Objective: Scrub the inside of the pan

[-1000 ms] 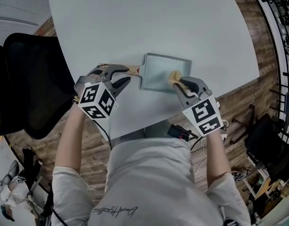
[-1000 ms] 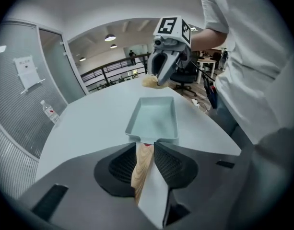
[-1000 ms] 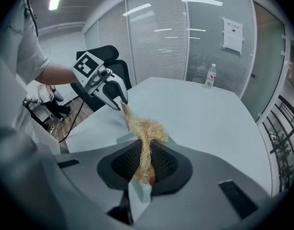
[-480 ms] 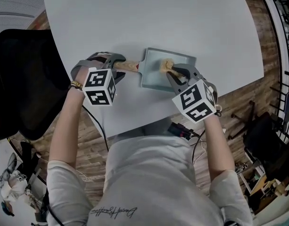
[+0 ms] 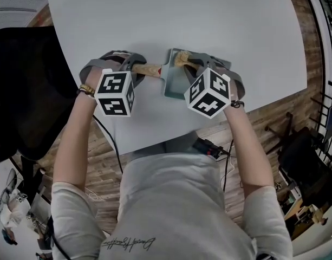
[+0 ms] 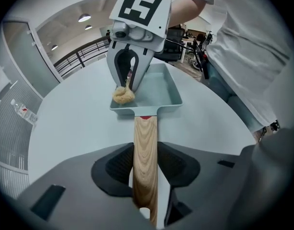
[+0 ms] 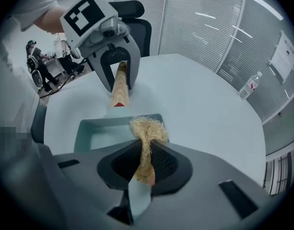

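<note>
A pale blue rectangular pan (image 5: 174,84) with a wooden handle (image 5: 148,69) lies on the grey table (image 5: 209,20). My left gripper (image 5: 134,66) straddles the handle (image 6: 146,143); its jaws have just been closing, and both pads press the wood in the left gripper view. My right gripper (image 5: 187,62) is shut on a tan fibrous scrubber (image 5: 181,58). It points steeply down into the pan's far corner next to the handle. The scrubber (image 7: 146,128) sticks out past the pads over the pan (image 7: 106,128). In the left gripper view the scrubber (image 6: 123,95) rests by the pan's rim (image 6: 171,92).
A black office chair (image 5: 25,91) stands close at the table's left. The table's near edge runs just below the grippers, with wooden floor beyond. A clear water bottle (image 7: 249,86) stands far off on the table's right side.
My right gripper has carried the scrubber from the pan's near right part across to the far corner by the handle, rolling as it went. My left gripper has sunk lower over the handle.
</note>
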`<state>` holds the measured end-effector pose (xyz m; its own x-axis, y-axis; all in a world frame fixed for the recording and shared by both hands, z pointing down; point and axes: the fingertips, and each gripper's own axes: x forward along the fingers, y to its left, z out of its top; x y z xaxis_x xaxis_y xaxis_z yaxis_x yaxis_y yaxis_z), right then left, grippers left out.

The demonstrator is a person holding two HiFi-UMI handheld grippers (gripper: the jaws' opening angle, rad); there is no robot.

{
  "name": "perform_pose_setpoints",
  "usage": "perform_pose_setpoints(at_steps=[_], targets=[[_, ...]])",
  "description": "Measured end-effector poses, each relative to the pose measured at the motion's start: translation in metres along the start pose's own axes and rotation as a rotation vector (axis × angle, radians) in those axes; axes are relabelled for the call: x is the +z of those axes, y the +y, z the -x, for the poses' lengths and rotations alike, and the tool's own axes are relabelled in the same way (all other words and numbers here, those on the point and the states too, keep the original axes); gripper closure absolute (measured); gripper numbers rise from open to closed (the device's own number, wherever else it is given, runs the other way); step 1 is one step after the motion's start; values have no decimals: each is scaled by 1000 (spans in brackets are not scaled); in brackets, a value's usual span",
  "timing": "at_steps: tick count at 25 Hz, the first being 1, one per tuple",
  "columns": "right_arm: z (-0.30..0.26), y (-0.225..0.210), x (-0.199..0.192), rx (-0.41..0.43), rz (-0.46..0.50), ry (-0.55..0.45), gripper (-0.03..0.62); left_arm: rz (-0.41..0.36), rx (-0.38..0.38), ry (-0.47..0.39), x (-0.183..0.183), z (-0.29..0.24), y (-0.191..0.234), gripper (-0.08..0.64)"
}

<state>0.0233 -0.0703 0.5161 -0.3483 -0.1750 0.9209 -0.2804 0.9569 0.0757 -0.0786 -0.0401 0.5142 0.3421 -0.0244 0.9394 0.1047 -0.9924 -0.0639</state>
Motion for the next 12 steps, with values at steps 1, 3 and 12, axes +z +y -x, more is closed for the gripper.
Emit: perform_pose_setpoints(at_steps=[1, 3, 12], targets=[[-5, 0, 0, 7, 12, 10, 525, -6, 1, 1, 1, 0, 0, 399], [-14, 0, -1, 21, 21, 31, 525, -9, 0, -1, 4, -1, 0, 400], [-23, -3, 3, 72, 26, 116, 525, 4, -4, 2, 2, 3, 5, 400]])
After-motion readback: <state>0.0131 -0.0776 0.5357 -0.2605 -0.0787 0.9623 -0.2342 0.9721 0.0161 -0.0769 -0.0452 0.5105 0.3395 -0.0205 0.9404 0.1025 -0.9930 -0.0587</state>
